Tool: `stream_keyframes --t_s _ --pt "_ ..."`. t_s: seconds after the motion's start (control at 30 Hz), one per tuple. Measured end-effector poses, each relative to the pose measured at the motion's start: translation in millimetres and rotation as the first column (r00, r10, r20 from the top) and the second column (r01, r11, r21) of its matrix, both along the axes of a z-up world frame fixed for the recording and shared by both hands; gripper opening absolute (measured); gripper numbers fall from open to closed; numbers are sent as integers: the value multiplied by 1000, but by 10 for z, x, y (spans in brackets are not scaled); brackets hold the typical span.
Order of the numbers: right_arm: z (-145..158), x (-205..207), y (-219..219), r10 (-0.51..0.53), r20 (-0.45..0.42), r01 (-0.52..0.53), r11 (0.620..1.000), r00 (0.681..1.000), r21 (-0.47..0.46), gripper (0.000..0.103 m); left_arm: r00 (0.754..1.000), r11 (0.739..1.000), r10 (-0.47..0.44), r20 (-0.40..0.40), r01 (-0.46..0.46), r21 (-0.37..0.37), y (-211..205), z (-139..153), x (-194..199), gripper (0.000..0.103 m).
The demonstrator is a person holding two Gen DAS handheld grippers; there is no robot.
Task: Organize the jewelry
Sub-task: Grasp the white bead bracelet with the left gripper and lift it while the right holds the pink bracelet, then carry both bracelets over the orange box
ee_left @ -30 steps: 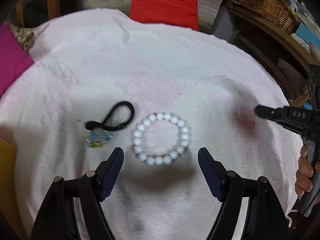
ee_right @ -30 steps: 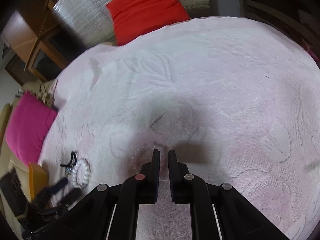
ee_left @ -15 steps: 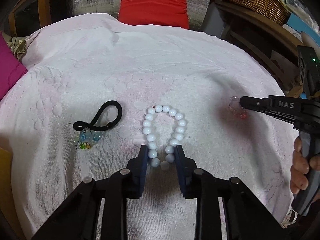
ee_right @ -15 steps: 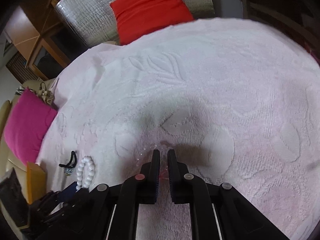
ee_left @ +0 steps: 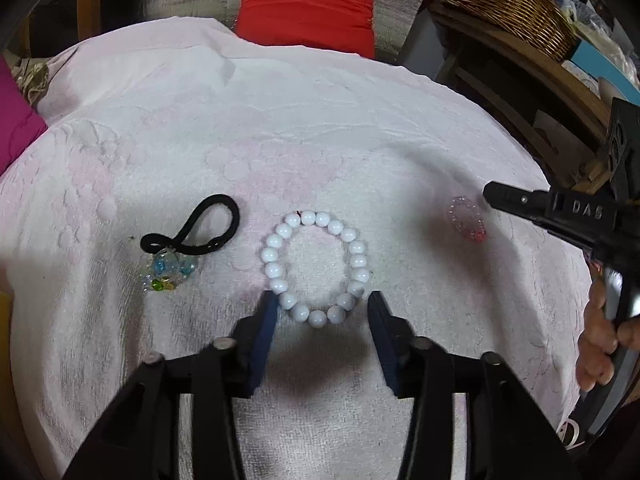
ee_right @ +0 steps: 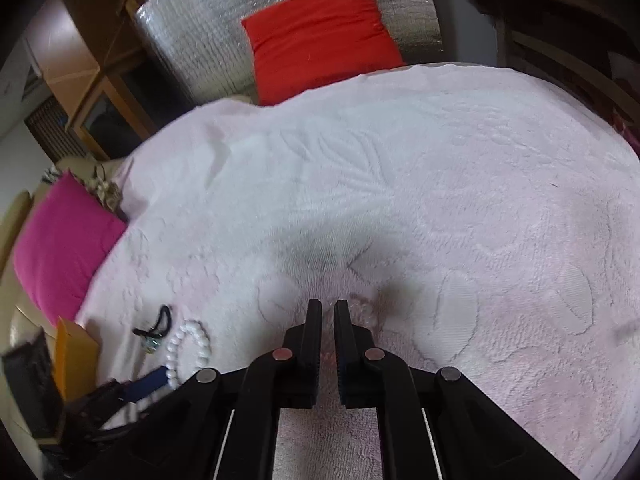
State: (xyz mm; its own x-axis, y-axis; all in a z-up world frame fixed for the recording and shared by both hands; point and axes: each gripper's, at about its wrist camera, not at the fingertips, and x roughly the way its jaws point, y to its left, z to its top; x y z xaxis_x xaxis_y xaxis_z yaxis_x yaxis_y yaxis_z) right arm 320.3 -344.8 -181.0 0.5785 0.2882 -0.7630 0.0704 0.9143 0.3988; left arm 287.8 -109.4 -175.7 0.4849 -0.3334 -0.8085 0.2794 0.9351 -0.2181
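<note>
A white bead bracelet [ee_left: 316, 266] lies round on the pale pink towel [ee_left: 320, 120]. My left gripper [ee_left: 322, 308] is open, its fingers on either side of the bracelet's near edge. A black hair tie with clear blue and green beads [ee_left: 180, 248] lies to its left. A small clear pink bead ring [ee_left: 466, 220] lies to the right, just off the tip of my right gripper [ee_left: 490, 196]. In the right wrist view my right gripper [ee_right: 327, 308] is shut with nothing between its fingers; the pink ring [ee_right: 362, 308] shows faintly beside them. The white bracelet [ee_right: 188, 346] shows at lower left.
A red cushion [ee_left: 308, 4] leans on a silver padded back at the far edge. A magenta cushion [ee_right: 60, 248] sits at the left. A wicker basket [ee_left: 508, 4] stands on wooden shelving at the right. A yellow object [ee_right: 74, 356] lies by the left gripper.
My left gripper closed around the white bracelet half a second ago, squeezing it narrow, and has now opened again; the bracelet is round. The right gripper stayed shut and drew slightly off the pink ring.
</note>
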Motion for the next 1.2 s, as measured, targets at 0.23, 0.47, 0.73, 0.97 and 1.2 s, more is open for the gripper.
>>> stream_keyframes --t_s 0.23,0.47,0.73,0.97,1.2 --pt "-5 17 -104 -21 -20 22 999 1000 34 9 999 999 -36 35 37 -3 -100 59 -29 9" --pt "-113 57 -126 -40 -68 40 999 997 -6 28 999 999 -33 -4 33 -11 -40 35 14 13" --pt "-246 142 81 -30 -83 20 992 996 -124 28 998 998 -57 -23 57 -30 -42 -23 -23 49" --pt "-173 135 234 -3 -52 -9 976 999 -219 11 997 997 -72 6 72 -19 -78 -20 -71 11" --pt "0 53 163 -7 19 10 986 1000 -168 9 997 996 -70 22 71 -50 -51 86 -138 9"
